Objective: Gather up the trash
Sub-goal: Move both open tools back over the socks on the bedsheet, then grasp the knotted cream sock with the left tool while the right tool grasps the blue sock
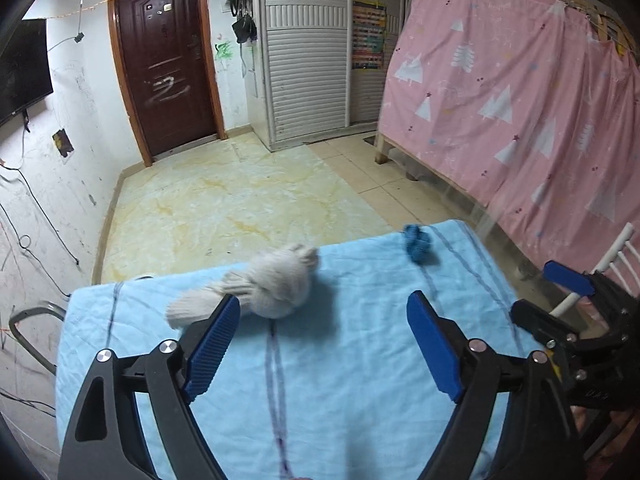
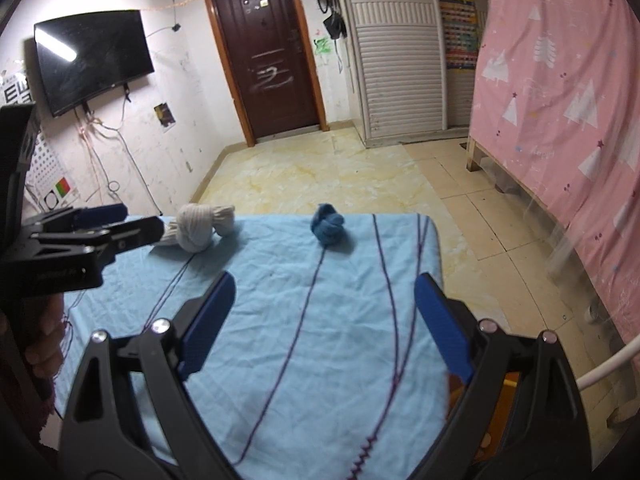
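Note:
A knotted off-white sock bundle (image 1: pixel 272 284) lies on the light blue cloth-covered table (image 1: pixel 360 360). My left gripper (image 1: pixel 324 312) is open, its jaws wide apart, just short of the bundle, with its left pad beside the bundle's tail. A small blue cloth ball (image 1: pixel 418 245) lies at the table's far right. In the right wrist view the white bundle (image 2: pixel 198 228) and the blue ball (image 2: pixel 327 229) sit near the far edge. My right gripper (image 2: pixel 324 292) is open and empty over the cloth (image 2: pixel 320 360), well short of the blue ball. The left gripper (image 2: pixel 116 226) shows at the left, next to the white bundle.
Dark thread lines (image 2: pixel 308 308) run across the cloth. A pink curtained bed frame (image 1: pixel 520 100) stands to the right. A white chair (image 1: pixel 600 268) is at the table's right. A brown door (image 1: pixel 168 60), a louvred wardrobe (image 1: pixel 308 52) and a wall TV (image 2: pixel 92 56) are beyond the tiled floor (image 1: pixel 240 200).

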Action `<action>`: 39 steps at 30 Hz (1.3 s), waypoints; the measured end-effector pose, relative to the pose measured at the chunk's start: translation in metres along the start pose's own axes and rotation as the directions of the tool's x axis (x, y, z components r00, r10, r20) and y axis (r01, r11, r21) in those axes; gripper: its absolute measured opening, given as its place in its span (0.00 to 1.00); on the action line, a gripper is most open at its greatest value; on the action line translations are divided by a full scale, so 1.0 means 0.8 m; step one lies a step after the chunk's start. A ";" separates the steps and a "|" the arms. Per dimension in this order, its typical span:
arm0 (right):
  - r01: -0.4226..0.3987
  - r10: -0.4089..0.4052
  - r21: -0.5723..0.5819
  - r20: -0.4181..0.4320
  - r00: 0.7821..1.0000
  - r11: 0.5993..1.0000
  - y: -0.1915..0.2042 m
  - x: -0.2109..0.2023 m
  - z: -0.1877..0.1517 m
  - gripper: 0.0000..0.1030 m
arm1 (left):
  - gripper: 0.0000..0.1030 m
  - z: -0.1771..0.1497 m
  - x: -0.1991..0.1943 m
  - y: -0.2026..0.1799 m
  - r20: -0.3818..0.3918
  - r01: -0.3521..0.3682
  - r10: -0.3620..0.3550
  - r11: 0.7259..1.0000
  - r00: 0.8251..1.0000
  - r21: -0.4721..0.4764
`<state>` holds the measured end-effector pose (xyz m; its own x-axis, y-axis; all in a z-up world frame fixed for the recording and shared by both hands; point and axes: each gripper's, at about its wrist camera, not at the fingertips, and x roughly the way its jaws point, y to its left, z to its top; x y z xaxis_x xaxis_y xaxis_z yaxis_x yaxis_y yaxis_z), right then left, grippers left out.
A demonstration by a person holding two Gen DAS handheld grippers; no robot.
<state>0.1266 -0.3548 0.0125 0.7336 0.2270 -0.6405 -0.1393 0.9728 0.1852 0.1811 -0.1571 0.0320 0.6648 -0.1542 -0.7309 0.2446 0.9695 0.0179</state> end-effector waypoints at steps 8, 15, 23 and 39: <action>0.017 -0.019 -0.053 -0.030 0.999 0.998 0.016 0.040 0.023 0.85 | 0.78 0.008 0.037 0.041 -0.015 -0.014 0.015 1.000 1.000 0.020; 0.036 -0.042 -0.087 -0.066 0.997 0.996 0.021 0.088 0.040 0.85 | 0.81 0.011 0.073 0.059 -0.040 0.024 -0.022 0.999 0.999 0.041; 0.071 -0.085 -0.168 -0.079 0.993 0.983 0.030 0.131 0.048 0.85 | 0.83 0.014 0.116 0.075 -0.093 0.061 -0.056 0.996 0.994 0.057; 0.078 -0.112 -0.258 -0.119 0.987 0.963 0.039 0.179 0.055 0.72 | 0.62 0.001 0.154 0.058 -0.113 0.047 -0.031 0.989 0.993 0.143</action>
<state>0.2568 -0.2939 -0.0408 0.6604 0.1208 -0.7411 -0.2488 0.9664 -0.0642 0.2745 -0.1311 -0.0567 0.5727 -0.1618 -0.8037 0.3740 0.9239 0.0804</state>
